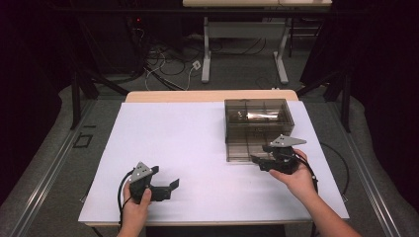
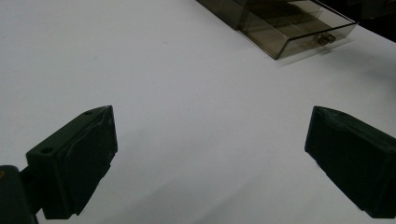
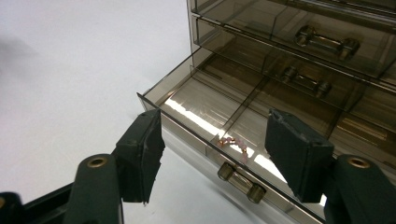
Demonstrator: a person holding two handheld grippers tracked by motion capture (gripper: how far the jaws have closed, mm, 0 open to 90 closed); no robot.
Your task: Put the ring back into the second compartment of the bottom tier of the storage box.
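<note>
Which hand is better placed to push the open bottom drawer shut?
Right, probably. The right hand-held gripper sits open at the drawer front, jaws either side of its handle; the left hand-held gripper rests far across the table.

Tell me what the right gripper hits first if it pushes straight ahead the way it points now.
Probably the front wall of the open bottom drawer, near its handle. The right gripper stands with open jaws on either side of that spot; depth is hard to judge.

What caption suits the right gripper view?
Open tool poised over a pulled-out smoky drawer holding a small pink bead string.
</note>
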